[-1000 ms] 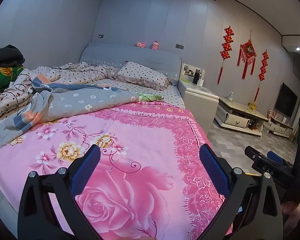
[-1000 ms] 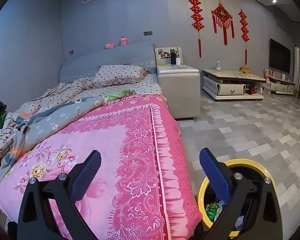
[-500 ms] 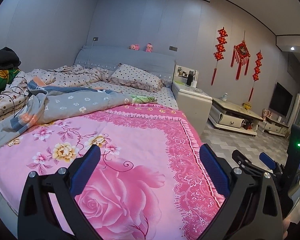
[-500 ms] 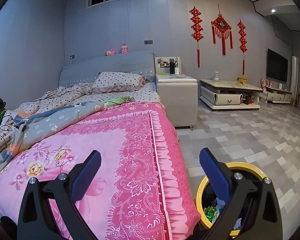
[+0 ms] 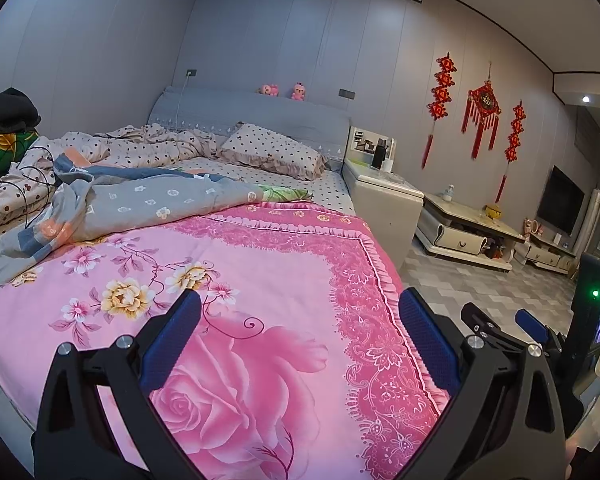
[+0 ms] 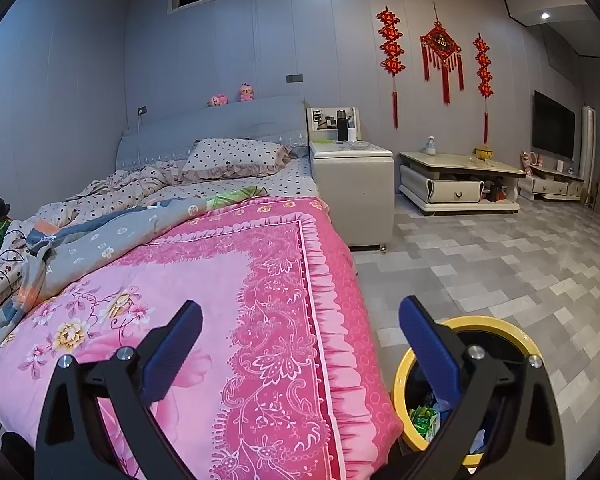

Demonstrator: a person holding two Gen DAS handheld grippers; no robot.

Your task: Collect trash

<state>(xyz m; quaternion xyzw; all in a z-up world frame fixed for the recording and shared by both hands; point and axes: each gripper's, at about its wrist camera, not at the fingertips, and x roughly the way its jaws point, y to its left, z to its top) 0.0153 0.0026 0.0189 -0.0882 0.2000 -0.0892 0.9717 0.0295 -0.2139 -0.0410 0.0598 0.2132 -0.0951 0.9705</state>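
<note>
A yellow-rimmed trash bin (image 6: 488, 322) stands on the floor at the bed's foot corner, partly behind my right gripper's finger; green wrappers (image 6: 423, 420) lie inside it. My right gripper (image 6: 300, 338) is open and empty above the pink floral bedspread (image 6: 228, 280). My left gripper (image 5: 298, 330) is also open and empty over the same bedspread (image 5: 260, 272). The right gripper (image 5: 504, 322) shows at the lower right of the left wrist view. No loose trash is visible on the bed.
A grey quilt (image 5: 140, 204) and a dotted pillow (image 5: 272, 150) lie toward the headboard. A white nightstand (image 6: 352, 192) stands beside the bed, a low TV cabinet (image 6: 456, 184) along the wall. Grey tiled floor (image 6: 500, 264) stretches to the right.
Both grippers have risen and pulled back slightly, so the views show more of the room; the bin sits a little lower in the right wrist view. Both stay open.
</note>
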